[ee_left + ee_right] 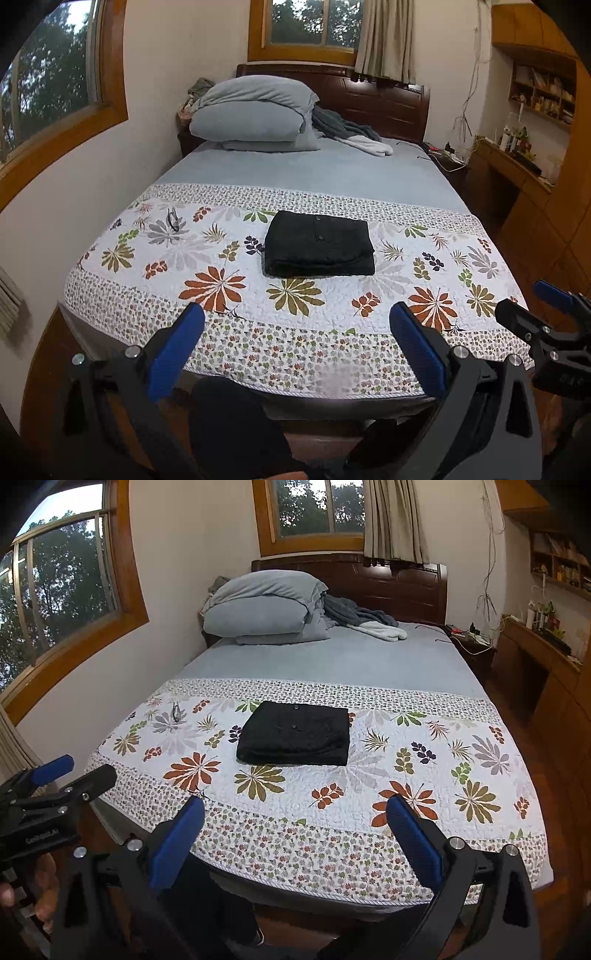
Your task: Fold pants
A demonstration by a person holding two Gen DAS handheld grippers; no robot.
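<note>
Left wrist view: the pants (319, 244) are found folded compactly mid-quilt (406, 332), well clear of the foot edge. Left gripper (297, 332) and right gripper (295, 814) are held spread, empty, off the bed, suggesting completion.

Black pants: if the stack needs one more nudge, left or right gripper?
Marginally left. The folded black pants sit almost centred ahead of the left gripper; from the right gripper they're slightly left. Both open, off the bed.
</note>
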